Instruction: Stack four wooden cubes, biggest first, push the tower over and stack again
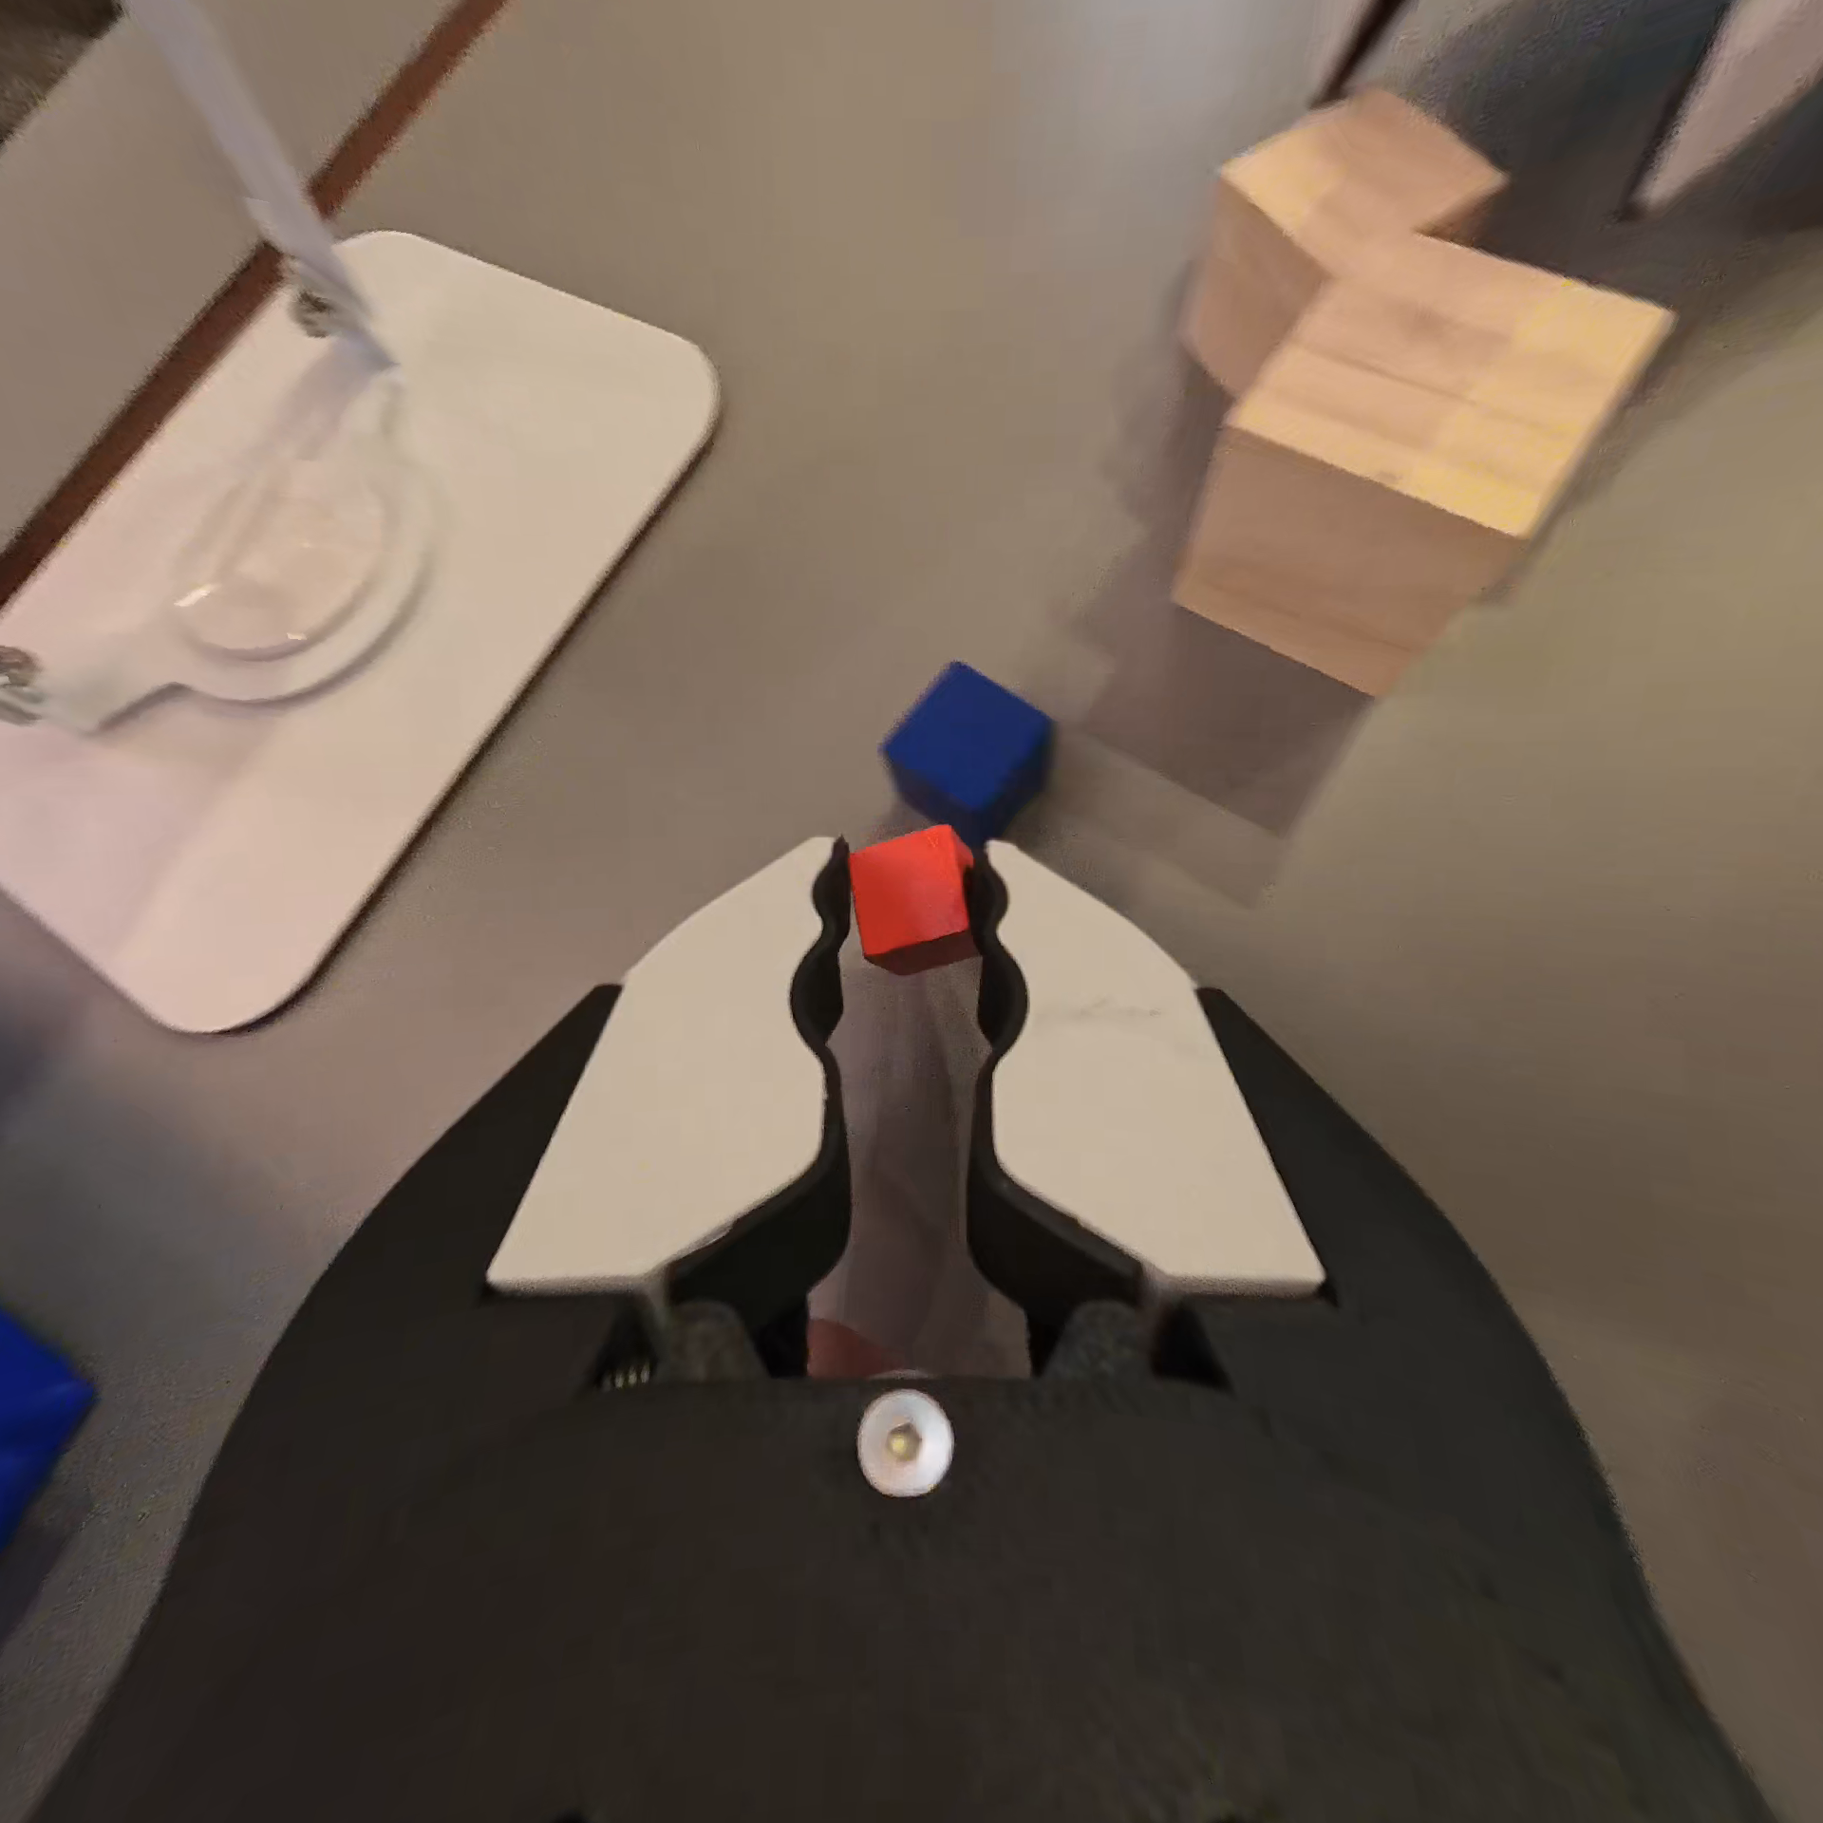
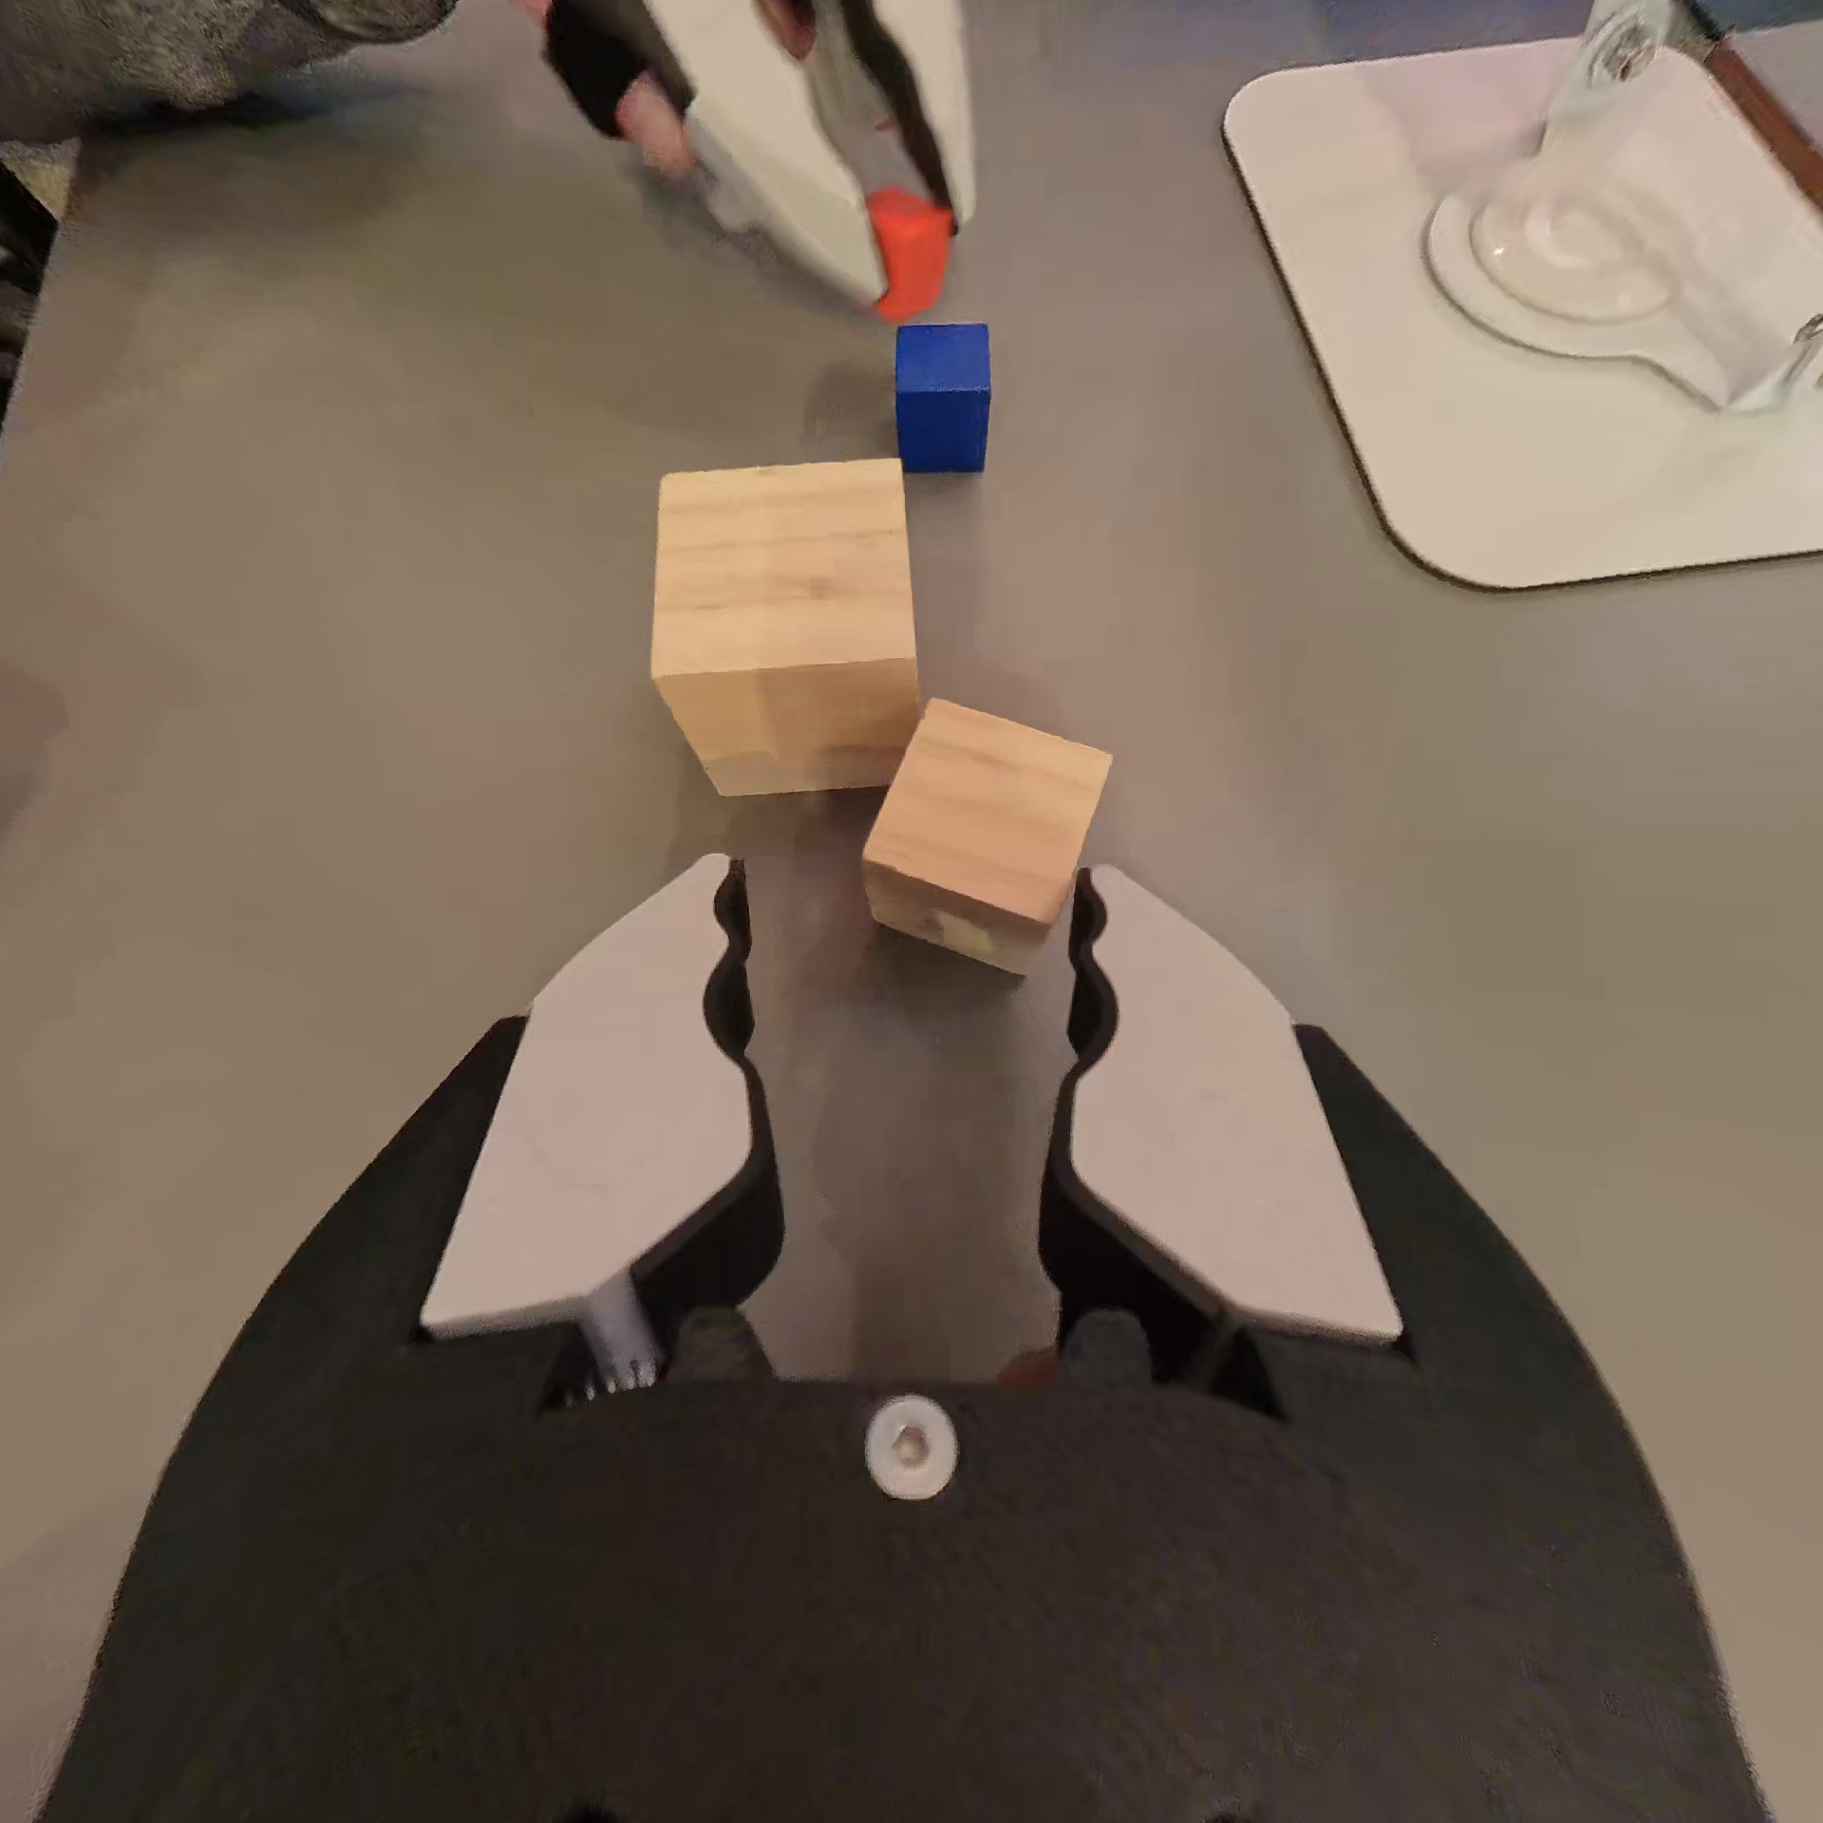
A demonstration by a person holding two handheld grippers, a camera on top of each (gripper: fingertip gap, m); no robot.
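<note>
My left gripper is shut on the small red cube and holds it just short of the blue cube on the grey table. Beyond stand the big wooden cube and the mid-size wooden cube, side by side. In the right wrist view my right gripper is open and empty, its tips beside the tilted mid-size wooden cube. That cube touches the big wooden cube. Farther off are the blue cube and the left gripper with the red cube.
A white mat with a clear glass stand lies left of the cubes; it shows at upper right in the right wrist view. A blue object sits at the left edge. A person's hand holds the left gripper. My right fingertips sit around 20 centimetres from my left ones. About 20 centimetres separates my left fingertips from the blue object.
</note>
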